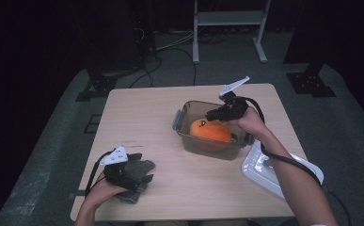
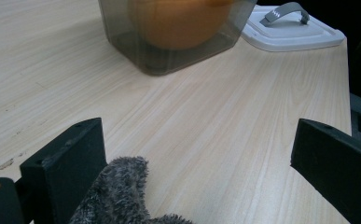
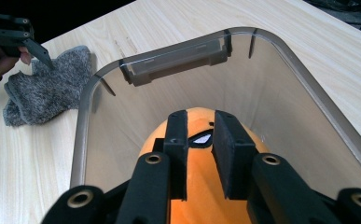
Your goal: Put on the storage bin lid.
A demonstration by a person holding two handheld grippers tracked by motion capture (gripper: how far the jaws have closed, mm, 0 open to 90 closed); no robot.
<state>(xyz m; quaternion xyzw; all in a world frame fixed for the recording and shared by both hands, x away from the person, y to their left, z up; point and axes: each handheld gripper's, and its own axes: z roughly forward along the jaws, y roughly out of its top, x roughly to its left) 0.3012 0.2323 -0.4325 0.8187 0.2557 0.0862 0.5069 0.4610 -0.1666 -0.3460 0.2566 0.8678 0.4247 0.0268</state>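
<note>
Hovering over the tub (image 1: pixel 189 136) mid-counter (image 1: pixel 161 117), right gripper (image 3: pixel 200 135) has jaws nearly together, empty, just above the orange toy (image 1: pixel 211 131) inside. Left gripper (image 2: pixel 197 154), jaws wide apart, rests on grey cloth (image 2: pixel 122 196).

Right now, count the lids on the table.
1: a white lid with a grey handle lies at the table's right edge, beside the clear box. More may be hidden.

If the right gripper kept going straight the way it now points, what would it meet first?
Most likely the orange toy lying inside the clear container: the right gripper points down into it, jaws nearly together just above the toy. Whether the tips touch already is unclear.
</note>
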